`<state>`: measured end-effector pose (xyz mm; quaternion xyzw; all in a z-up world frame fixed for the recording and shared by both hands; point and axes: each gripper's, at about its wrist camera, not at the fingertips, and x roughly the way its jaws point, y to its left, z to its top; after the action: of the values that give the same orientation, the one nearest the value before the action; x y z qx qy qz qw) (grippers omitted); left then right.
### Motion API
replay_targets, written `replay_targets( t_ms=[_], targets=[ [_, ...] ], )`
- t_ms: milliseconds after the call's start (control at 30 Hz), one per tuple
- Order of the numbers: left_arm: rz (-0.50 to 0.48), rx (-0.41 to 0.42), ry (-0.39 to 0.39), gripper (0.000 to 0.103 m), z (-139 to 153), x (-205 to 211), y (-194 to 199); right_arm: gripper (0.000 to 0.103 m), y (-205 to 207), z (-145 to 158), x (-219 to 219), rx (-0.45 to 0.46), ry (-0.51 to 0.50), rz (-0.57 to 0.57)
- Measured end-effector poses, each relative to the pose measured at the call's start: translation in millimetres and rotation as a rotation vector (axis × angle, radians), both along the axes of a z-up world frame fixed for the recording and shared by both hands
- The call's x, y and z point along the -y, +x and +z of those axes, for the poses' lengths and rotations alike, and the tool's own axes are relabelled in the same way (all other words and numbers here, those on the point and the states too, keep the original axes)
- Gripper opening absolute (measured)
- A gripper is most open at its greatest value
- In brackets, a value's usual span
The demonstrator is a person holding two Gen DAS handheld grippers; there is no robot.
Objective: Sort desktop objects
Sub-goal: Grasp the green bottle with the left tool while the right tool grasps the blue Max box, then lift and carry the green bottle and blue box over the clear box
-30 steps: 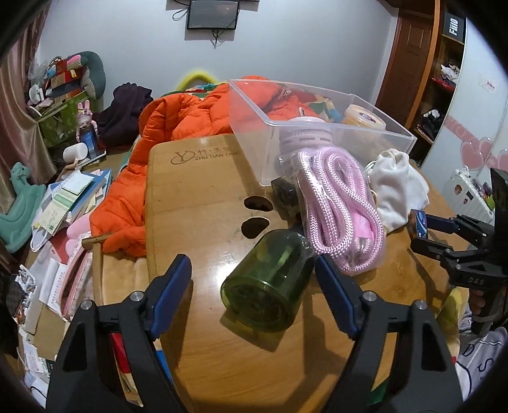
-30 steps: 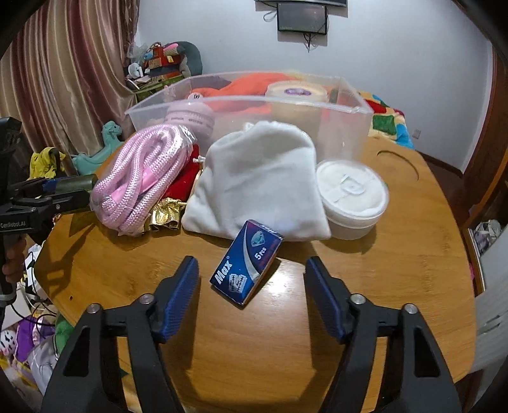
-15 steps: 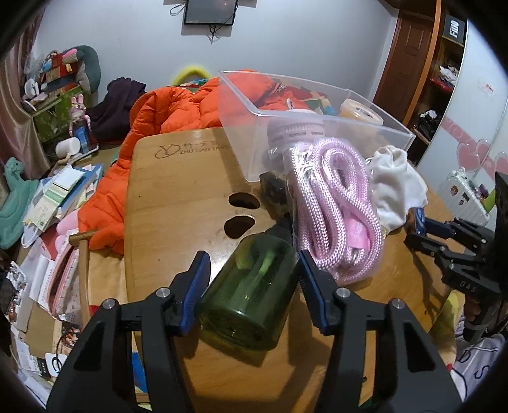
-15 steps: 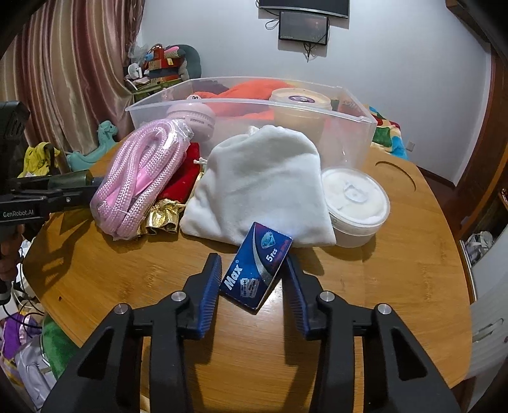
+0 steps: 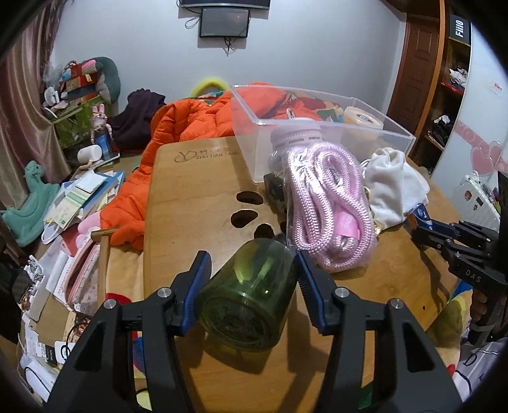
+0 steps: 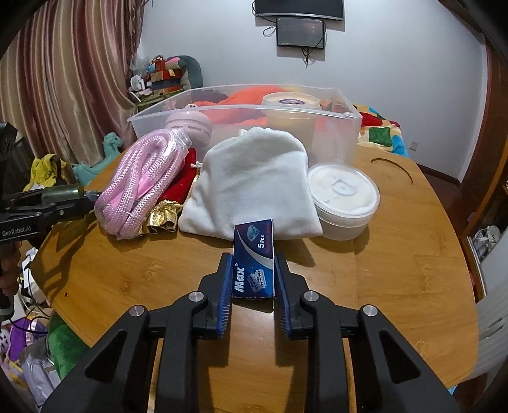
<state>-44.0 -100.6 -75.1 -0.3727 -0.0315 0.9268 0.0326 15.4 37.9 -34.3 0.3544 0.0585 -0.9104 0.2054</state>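
a: surface: round wooden desk in a cluttered room, curtain on one side, screen on the far wall. clear plastic bin sits at the far part of the desk.

b: left tool?

a: its blue pads are pressed against both sides of a green bottle. the bottle lies tilted, base toward the camera, neck end by the pink rope, low over the desk. the jaws closed in on it within the last second and have since held that width.

b: right tool?

a: jaws have just been closing; now narrow and clamped on a blue razor blade box, one pad on each long side. the box's far end touches the front edge of the white cloth pouch.

b: other items?

a: bagged pink rope left of the pouch, over red and gold fabric. round lidded tub just right of the pouch. inside the bin: a pink round item and a yellowish lidded jar. orange jacket behind the desk.
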Motion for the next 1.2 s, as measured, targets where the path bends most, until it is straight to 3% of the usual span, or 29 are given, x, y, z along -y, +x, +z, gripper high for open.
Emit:
replay_targets(
  t_ms=[100,167,500,800,1200],
  targets=[
    [0.01,-0.022,0.0,0.052,8,-4,5,0.022,3,3,1,-0.005,-0.021,0.004],
    [0.004,-0.032,0.014,0.041,14,-7,6,0.022,7,5,-4,-0.014,-0.024,0.006],
    [0.008,-0.044,0.0,0.041,23,-22,7,0.022,15,26,-11,-0.058,-0.066,0.029],
    [0.011,-0.128,0.006,0.041,58,-26,16,0.022,13,49,-20,-0.095,-0.072,0.054],
    [-0.022,-0.218,0.025,0.041,93,-42,7,0.022,-1,105,-35,-0.183,-0.106,0.073]
  ],
)
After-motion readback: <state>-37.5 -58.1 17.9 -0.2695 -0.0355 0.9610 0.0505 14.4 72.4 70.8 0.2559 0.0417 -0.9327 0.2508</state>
